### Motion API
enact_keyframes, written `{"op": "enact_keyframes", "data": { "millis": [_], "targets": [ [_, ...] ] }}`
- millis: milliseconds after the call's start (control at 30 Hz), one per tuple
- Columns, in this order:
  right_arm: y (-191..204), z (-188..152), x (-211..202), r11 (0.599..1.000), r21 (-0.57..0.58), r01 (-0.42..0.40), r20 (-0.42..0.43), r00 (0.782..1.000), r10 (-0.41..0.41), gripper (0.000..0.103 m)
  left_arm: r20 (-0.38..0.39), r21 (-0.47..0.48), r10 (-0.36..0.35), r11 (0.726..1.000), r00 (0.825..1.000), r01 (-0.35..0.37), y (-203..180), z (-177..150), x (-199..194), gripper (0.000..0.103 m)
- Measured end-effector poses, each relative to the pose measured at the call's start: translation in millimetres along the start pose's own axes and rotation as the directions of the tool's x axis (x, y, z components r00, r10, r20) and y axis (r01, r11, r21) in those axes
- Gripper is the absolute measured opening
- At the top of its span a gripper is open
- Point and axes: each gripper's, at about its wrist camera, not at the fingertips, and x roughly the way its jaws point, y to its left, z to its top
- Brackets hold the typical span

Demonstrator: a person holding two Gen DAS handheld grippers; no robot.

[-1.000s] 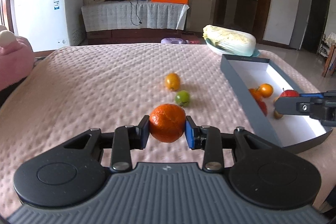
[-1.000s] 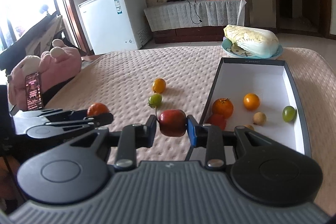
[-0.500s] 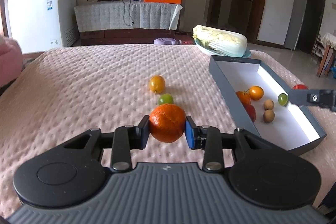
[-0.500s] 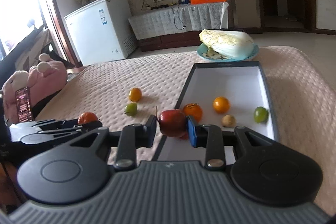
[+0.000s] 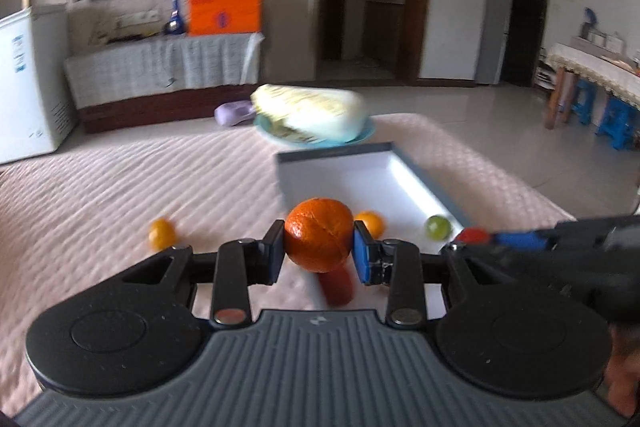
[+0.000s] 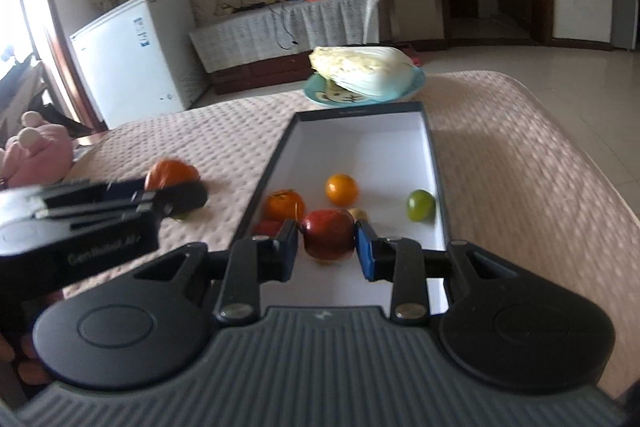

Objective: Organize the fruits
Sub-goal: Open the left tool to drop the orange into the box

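Note:
My left gripper (image 5: 319,247) is shut on an orange mandarin (image 5: 318,233), held above the pink bedspread at the near left corner of the grey, white-lined box (image 5: 340,183). My right gripper (image 6: 327,247) is shut on a red fruit (image 6: 328,237) over the near end of the box (image 6: 435,163). Inside the box lie a mandarin (image 6: 284,205), an orange fruit (image 6: 341,189), a green fruit (image 6: 421,205), a small brown one and a red one (image 6: 267,227). A small yellow-orange fruit (image 5: 162,233) lies on the bedspread left of the box. The two grippers are close side by side.
A cabbage (image 6: 362,73) on a blue plate sits just beyond the box's far end. A pink plush toy (image 6: 36,155) lies at the bed's left edge. A white freezer (image 6: 136,55) stands beyond the bed. The bed's edge runs right of the box.
My left gripper has swung right with the mandarin, and the box now lies straight ahead of it. My right gripper has carried the red fruit from the bedspread to above the box.

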Motion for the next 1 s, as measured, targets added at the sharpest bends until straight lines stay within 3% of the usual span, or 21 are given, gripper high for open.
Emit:
{"op": "enact_keyframes", "data": {
  "millis": [233, 533, 600, 733, 1000],
  "targets": [
    [-5, -1, 2, 1.0, 0.006, 0.017, -0.02, 1.0, -0.017, 0.034, 0.01, 0.056, -0.037, 0.998, 0.999, 0.037, -36, 25, 33, 0.04],
    [-12, -1, 9, 0.999, 0.002, 0.035, -0.054, 0.998, -0.034, 0.034, -0.039, 0.057, -0.05, 0.997, 0.998, 0.052, -55, 29, 75, 0.041],
    [-14, -1, 10, 0.999, 0.001, 0.038, -0.06, 0.997, -0.038, 0.034, -0.059, 0.046, -0.042, 0.998, 0.997, 0.045, -55, 27, 82, 0.043],
    [-20, -1, 14, 0.999, 0.01, 0.047, -0.069, 0.997, -0.046, 0.034, -0.039, 0.059, -0.042, 0.997, 0.998, 0.044, -59, 26, 84, 0.065],
    [-24, -1, 22, 0.998, 0.026, 0.063, -0.082, 0.995, -0.06, 0.034, -0.01, 0.072, -0.052, 0.996, 0.999, 0.053, -62, 29, 64, 0.066]
  ]
}}
